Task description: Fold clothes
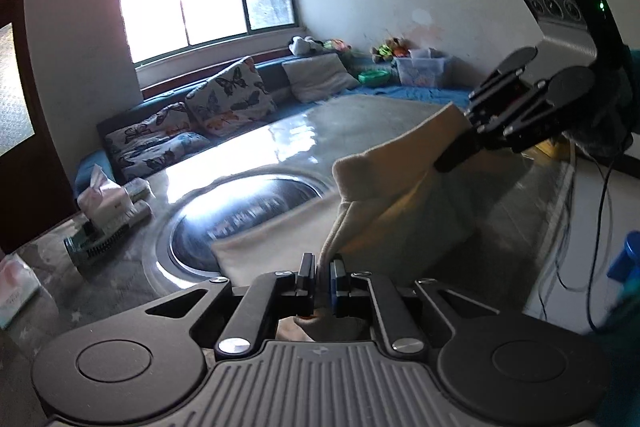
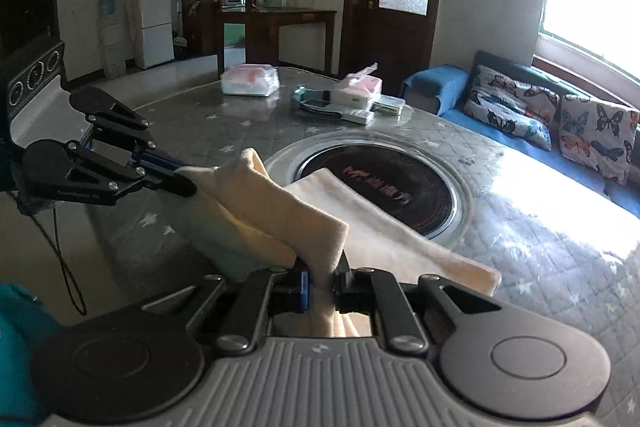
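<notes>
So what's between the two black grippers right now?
A cream fleece cloth spans from left gripper to right gripper, both pinching it; clearest in the right wrist view.

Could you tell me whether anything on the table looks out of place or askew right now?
Yes: the cream cloth lies partly over the round cooktop set into the table.

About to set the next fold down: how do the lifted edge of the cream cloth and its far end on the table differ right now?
The lifted edge hangs in the air, pinched between the left gripper and the right gripper; the far end rests on the table. The lifted edge sags and bunches into folds; the far end lies flat and smooth, partly over the round black inset. Both are the same pale cream fabric.
</notes>
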{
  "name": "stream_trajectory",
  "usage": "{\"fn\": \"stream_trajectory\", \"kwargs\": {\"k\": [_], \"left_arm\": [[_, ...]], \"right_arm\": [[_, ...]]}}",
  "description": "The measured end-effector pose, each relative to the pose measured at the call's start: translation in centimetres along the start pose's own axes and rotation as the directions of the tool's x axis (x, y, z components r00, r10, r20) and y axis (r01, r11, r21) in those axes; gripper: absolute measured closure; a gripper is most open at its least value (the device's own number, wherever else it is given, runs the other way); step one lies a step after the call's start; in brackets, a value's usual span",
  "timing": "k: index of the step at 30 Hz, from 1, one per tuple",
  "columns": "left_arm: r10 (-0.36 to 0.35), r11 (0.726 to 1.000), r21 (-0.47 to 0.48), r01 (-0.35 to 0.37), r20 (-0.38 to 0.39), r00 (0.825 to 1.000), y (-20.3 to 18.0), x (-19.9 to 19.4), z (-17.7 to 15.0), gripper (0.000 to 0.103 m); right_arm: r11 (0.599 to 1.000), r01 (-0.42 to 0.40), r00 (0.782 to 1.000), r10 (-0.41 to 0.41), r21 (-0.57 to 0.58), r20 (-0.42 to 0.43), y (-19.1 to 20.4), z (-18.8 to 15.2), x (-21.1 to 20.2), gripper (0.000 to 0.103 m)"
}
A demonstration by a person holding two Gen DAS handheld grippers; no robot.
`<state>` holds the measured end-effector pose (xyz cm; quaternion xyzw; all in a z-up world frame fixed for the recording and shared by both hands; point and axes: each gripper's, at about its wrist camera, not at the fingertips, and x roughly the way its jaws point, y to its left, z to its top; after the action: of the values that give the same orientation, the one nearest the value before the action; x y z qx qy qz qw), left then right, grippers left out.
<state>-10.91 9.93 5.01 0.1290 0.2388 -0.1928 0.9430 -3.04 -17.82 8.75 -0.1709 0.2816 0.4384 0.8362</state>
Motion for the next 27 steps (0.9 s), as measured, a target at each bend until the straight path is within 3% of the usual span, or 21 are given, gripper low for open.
{"fn": "stream_trajectory", "kwargs": {"k": [8,14,17,18,19,24,27], "left_arm": [[0.040,0.997,-0.066,-0.044,-0.057,0.998,6.1,8.8,3.0,0.095],[0.080,0.987,-0.127,-0.102,-0.171,0.982,9.3,16.9,1.9,0.095],[0.085,0.981,-0.154,-0.116,-0.198,0.977,9.8,18.4,1.3,0.092],[0.084,0.980,-0.163,-0.117,-0.199,0.976,9.9,18.5,1.1,0.092],[0.084,0.978,-0.170,-0.118,-0.196,0.977,10.0,18.4,1.1,0.090],[0.178,0.957,-0.192,-0.216,-0.199,0.964,10.5,17.6,1.2,0.085],[0.207,0.937,-0.246,-0.250,-0.190,0.960,11.2,16.8,1.8,0.085]], "right_arm": [[0.999,-0.007,0.998,0.009,0.042,-0.063,-6.5,3.4,6.8,0.093],[0.987,0.038,0.992,-0.019,0.159,-0.125,-10.7,2.4,14.5,0.092],[0.970,0.075,0.990,-0.045,0.233,-0.135,-11.8,0.9,16.2,0.086],[0.964,0.085,0.990,-0.053,0.252,-0.131,-12.1,0.5,16.1,0.077],[0.958,0.094,0.990,-0.061,0.272,-0.126,-12.4,0.2,16.1,0.076],[0.923,0.189,0.982,-0.170,0.336,-0.085,-13.6,-0.7,13.0,0.076],[0.918,0.200,0.980,-0.190,0.342,-0.062,-13.5,-1.0,11.3,0.076]]}}
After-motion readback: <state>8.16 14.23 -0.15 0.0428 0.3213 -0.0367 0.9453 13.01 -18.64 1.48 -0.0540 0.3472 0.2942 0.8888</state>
